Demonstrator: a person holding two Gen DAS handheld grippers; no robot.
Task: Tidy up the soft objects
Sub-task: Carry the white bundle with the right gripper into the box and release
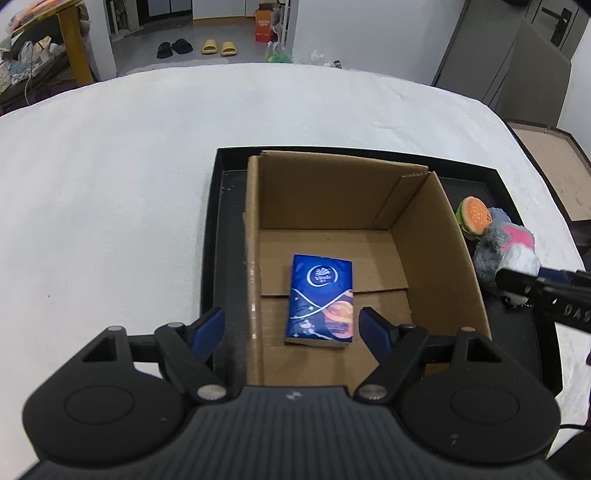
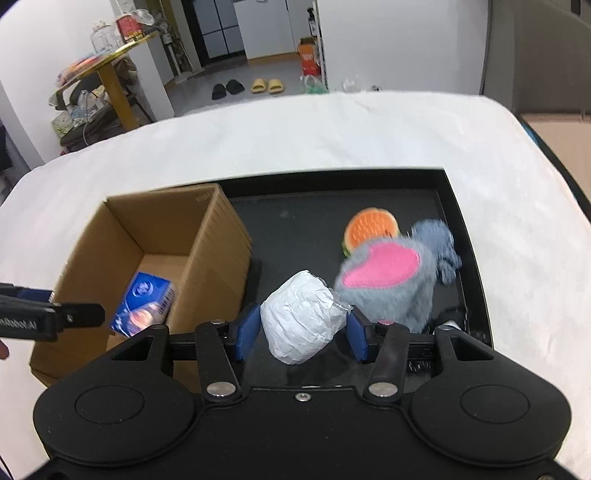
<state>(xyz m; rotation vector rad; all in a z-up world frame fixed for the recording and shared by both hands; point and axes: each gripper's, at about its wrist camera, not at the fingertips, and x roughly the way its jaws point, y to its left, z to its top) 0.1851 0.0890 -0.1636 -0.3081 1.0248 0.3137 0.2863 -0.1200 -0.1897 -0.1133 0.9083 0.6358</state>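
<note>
A blue tissue pack lies flat inside the open cardboard box, which stands on a black tray. My left gripper is open and empty above the box's near edge. My right gripper is shut on a white paper-wrapped roll and holds it over the tray, right of the box. A grey and pink plush toy and an orange burger plush lie on the tray behind it. The tissue pack also shows there.
The tray sits on a table with a white cloth. A brown board lies at the table's right edge. Beyond the table are slippers, an orange carton and a cluttered yellow side table.
</note>
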